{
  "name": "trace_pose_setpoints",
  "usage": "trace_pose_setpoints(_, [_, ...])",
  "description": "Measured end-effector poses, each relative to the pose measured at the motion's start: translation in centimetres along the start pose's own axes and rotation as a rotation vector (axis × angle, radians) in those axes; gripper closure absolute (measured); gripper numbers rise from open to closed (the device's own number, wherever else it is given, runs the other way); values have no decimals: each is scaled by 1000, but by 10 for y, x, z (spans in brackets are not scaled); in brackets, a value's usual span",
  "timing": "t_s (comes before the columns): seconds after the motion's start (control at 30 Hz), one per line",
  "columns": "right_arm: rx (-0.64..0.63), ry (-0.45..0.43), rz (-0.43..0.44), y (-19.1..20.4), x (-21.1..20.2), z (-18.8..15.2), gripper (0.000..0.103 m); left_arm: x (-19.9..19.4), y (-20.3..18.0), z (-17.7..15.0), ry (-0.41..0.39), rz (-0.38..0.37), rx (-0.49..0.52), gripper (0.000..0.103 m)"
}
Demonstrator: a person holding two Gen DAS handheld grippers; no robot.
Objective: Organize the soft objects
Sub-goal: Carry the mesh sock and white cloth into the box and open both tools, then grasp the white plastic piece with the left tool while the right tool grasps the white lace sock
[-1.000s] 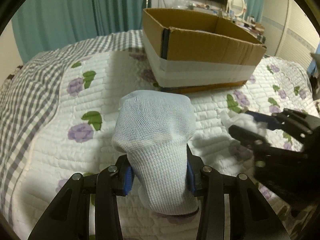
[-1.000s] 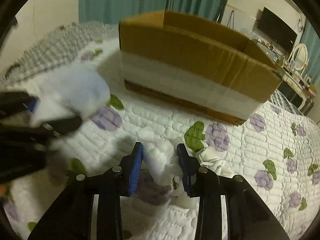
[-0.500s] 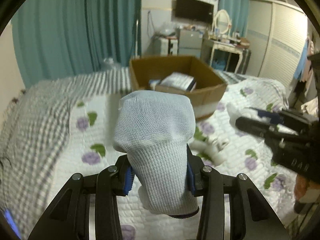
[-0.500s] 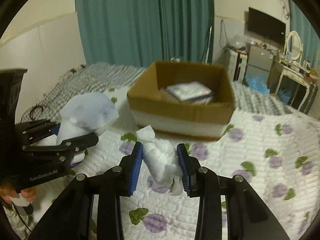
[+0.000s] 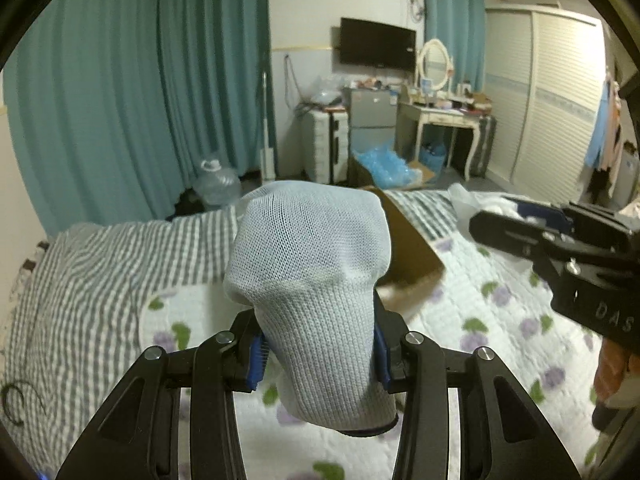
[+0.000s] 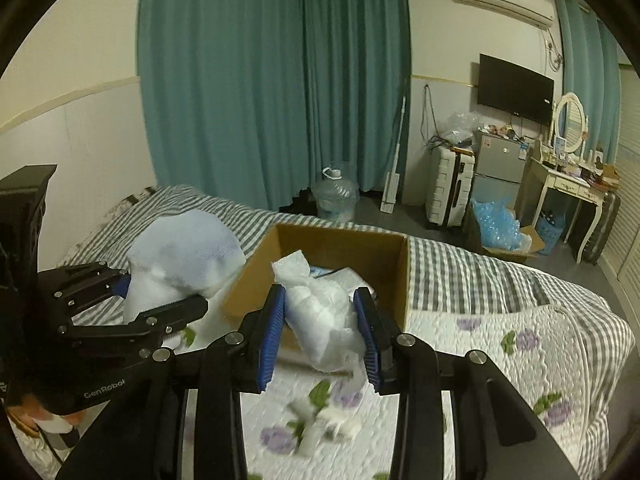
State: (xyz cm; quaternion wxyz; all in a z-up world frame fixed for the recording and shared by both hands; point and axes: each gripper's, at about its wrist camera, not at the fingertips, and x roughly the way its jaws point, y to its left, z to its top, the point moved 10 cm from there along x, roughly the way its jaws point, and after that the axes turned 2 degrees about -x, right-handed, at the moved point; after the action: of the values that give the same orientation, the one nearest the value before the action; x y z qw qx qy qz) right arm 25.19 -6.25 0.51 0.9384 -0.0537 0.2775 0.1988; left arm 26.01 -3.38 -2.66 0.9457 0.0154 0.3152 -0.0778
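Note:
My left gripper [image 5: 318, 354] is shut on a pale blue knitted sock bundle [image 5: 312, 280] and holds it high above the bed; it also shows in the right wrist view [image 6: 180, 268]. My right gripper [image 6: 320, 340] is shut on a white crumpled soft bundle in clear plastic [image 6: 320, 312], held just in front of the open cardboard box [image 6: 384, 276]. The box stands on the bed and holds flat packets. In the left wrist view the box [image 5: 412, 252] is mostly hidden behind the sock, and the right gripper [image 5: 504, 220] is at the right.
The bed has a white floral quilt [image 6: 500, 364] and a grey checked blanket [image 5: 100, 280]. More white soft pieces [image 6: 324, 428] lie on the quilt below my right gripper. Teal curtains, a water jug, a suitcase, a fridge and a dressing table stand beyond the bed.
Both grippers have risen well above the bed with their loads and moved toward the box. The views now look over the box into the room.

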Motion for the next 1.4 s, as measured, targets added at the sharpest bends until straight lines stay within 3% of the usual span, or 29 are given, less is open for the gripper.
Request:
trace_pose_setpoints(0.23, [29,62,-12,-33,88,13,68,84,23,24,45,65,0,62])
trace_pose_setpoints(0.53, [90,112,-30,-70,189,8,68,155,35,19,70,76,23,59])
trace_pose_setpoints(0.57, [98,121,-41,-74,195,8,66,158,34,19,65,82,30,58])
trace_pose_setpoints(0.6, [99,126,-48,-77,198,6,64,160,34,19,62,82,32,50])
trace_pose_setpoints(0.63, [94,122,-52,-79,200,7,57,162,31,19,62,70,33,45])
trace_pose_setpoints(0.67, [94,114,-62,-82,199,7,41,162,27,18,58,51,34,33])
trace_pose_setpoints(0.7, [100,103,-70,-84,196,8,33,160,25,19,45,44,30,23])
trace_pose_setpoints(0.73, [113,87,-68,-85,190,9,26,157,24,20,32,51,30,20])
trace_pose_setpoints(0.9, [120,57,-78,-86,154,21,23,117,22,34,-38,105,51,19])
trace_pose_setpoints(1.0, [93,25,-95,-81,115,35,18,82,21,44,-60,111,38,19])
trace_pose_setpoints(1.07, [87,9,-99,-77,86,44,15,52,21,51,-84,130,31,10])
trace_pose_setpoints(1.13, [70,-15,-116,-72,51,53,12,30,21,54,-101,141,23,10])
trace_pose_setpoints(1.27, [40,-50,-130,-60,-8,60,6,-19,22,53,-132,166,18,10])
trace_pose_setpoints(1.4, [-5,-66,-151,-45,-58,48,3,-52,15,39,-128,138,13,10])
